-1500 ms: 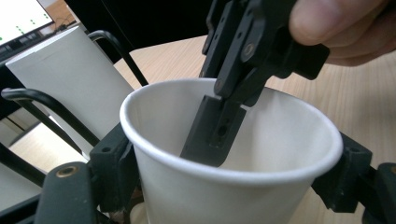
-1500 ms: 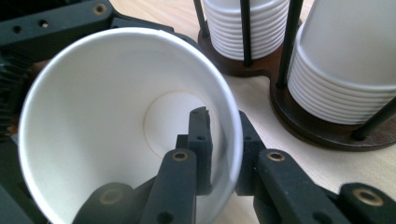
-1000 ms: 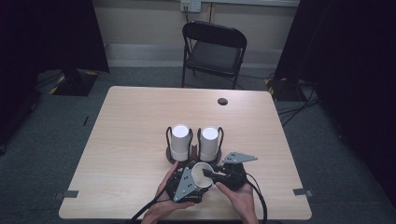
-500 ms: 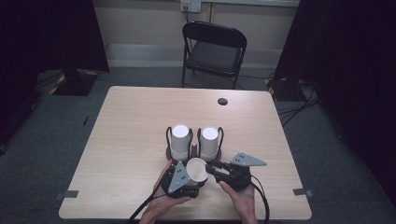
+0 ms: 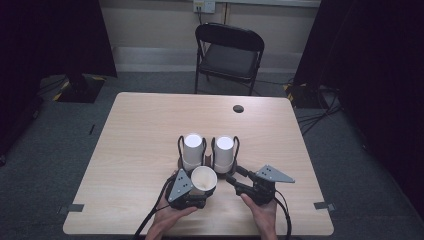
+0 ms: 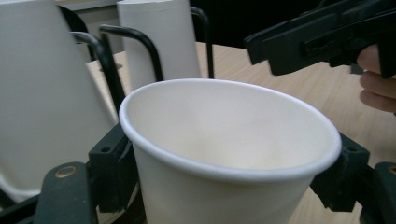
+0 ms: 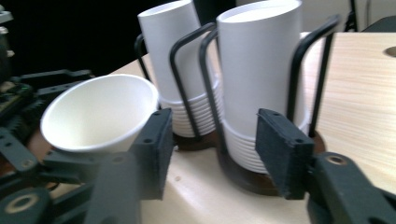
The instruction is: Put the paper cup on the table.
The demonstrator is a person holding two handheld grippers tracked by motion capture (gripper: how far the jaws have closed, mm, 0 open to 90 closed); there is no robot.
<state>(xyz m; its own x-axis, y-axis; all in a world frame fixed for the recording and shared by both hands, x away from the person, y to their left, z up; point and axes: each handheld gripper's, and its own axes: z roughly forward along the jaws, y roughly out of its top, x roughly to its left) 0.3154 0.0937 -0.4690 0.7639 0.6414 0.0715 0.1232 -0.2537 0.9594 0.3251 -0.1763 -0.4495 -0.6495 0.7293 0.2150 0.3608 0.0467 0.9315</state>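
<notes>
Pale wooden table [image 5: 140, 130] before a black folding chair [image 5: 227, 52], dark curtains either side. Near edge, left: left hand-held gripper [image 5: 200, 192] clenched on a single white paper cup [image 5: 203, 179], tilted, mouth open. Just right: right hand-held gripper [image 5: 234, 176] released, jaws just opened with nothing between them, close to two wire holders [image 5: 207, 150] of stacked cups.

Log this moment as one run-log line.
left gripper: shut on paper cup | right gripper: jaws just opened, nothing between them | cup stacks: upside down in wire holders
</notes>
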